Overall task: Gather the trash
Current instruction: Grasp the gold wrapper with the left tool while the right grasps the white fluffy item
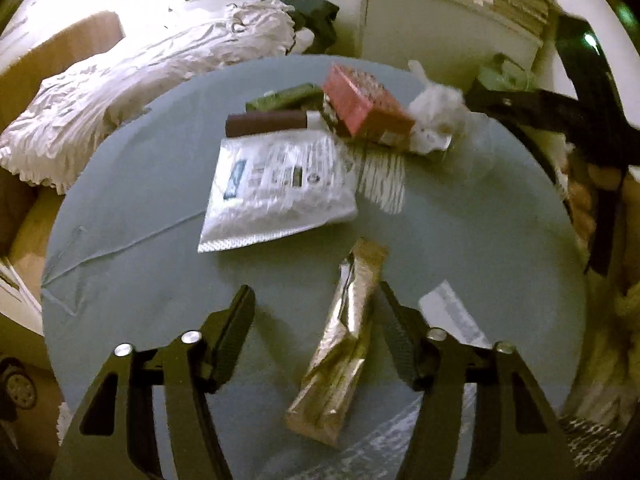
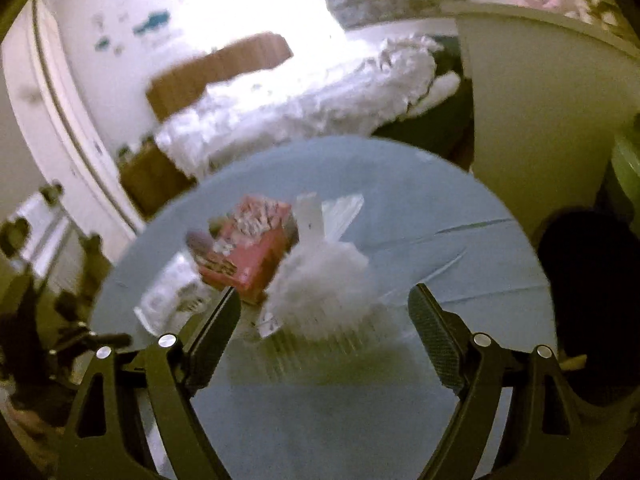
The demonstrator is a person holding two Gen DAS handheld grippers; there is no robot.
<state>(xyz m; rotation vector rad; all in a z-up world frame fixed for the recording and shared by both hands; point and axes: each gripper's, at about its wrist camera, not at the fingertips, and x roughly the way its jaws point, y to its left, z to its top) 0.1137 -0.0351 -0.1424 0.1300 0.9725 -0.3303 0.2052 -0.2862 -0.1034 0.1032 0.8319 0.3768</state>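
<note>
Trash lies on a round table under a pale blue cloth [image 1: 120,240]. A gold foil wrapper [image 1: 344,340] lies lengthwise between the fingers of my left gripper [image 1: 316,292], nearer the right finger; the jaws stand open and the pads do not press on it. Beyond it are a silver padded mailer [image 1: 276,188], a brown bar [image 1: 266,124], a green wrapper [image 1: 284,96], a red box [image 1: 366,104] and a white crumpled wad [image 1: 438,116]. My right gripper [image 2: 326,294] is open, with the white wad [image 2: 324,280] just ahead between its fingertips and the red box [image 2: 256,248] to the left.
A white paper slip [image 1: 452,312] lies by the left gripper's right finger, and clear striped plastic [image 1: 382,176] lies near the box. White rumpled bedding [image 1: 140,76], a cardboard box [image 1: 60,52] and a white cabinet [image 1: 440,32] stand behind the table. Dark shapes crowd its right edge [image 1: 560,108].
</note>
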